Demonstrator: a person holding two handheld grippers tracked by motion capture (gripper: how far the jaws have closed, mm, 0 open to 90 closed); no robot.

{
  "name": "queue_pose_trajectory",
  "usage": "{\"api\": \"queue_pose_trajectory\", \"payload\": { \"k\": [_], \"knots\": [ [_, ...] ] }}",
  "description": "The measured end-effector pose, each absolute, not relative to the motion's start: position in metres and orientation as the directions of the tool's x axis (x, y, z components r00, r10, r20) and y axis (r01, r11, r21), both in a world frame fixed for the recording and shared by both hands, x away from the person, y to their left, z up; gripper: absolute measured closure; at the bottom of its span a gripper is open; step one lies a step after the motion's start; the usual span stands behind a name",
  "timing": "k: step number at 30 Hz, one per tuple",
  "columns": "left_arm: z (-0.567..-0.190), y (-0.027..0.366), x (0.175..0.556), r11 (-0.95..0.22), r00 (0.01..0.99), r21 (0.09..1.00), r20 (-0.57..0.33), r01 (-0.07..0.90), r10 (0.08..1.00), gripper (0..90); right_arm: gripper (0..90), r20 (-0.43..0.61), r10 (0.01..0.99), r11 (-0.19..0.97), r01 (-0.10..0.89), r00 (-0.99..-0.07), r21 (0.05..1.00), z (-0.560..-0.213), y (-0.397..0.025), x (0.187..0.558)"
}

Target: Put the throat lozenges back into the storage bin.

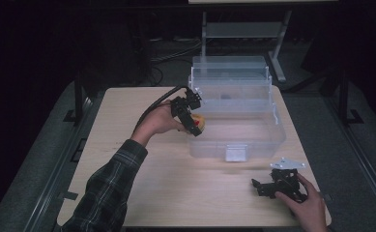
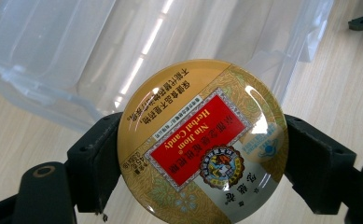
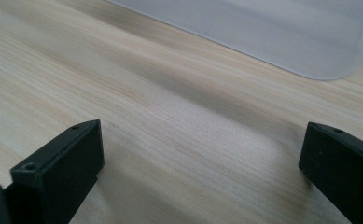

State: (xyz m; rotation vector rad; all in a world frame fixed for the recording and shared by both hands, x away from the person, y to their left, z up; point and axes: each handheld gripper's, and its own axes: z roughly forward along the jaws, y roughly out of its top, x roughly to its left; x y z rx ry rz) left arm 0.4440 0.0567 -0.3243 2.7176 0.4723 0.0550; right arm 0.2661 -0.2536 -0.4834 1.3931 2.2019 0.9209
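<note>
Clamped between your left gripper's (image 1: 191, 117) jaws, the round gold herbal-candy tin (image 2: 202, 142) hangs just beside the clear plastic bin's (image 1: 278, 126) rim, still undropped, while your right gripper (image 1: 272, 186) rests wide open.

Open bin (image 1: 277, 126) ahead, table (image 1: 176, 193) bare

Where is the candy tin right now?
The candy tin is clamped in the left gripper, held at the left end of the clear bin, left of centre in the high view.
</note>
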Motion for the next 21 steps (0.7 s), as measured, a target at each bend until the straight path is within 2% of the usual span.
{"api": "queue_pose_trajectory", "payload": {
  "k": [21],
  "knots": [
    [-0.340,0.036,0.448,-0.880,0.949,0.363,-0.040,0.306,0.313,19.5,0.0,0.031,0.898,0.295,0.653,-0.439,0.698,-0.483,-0.254,0.266]
  ]
}}
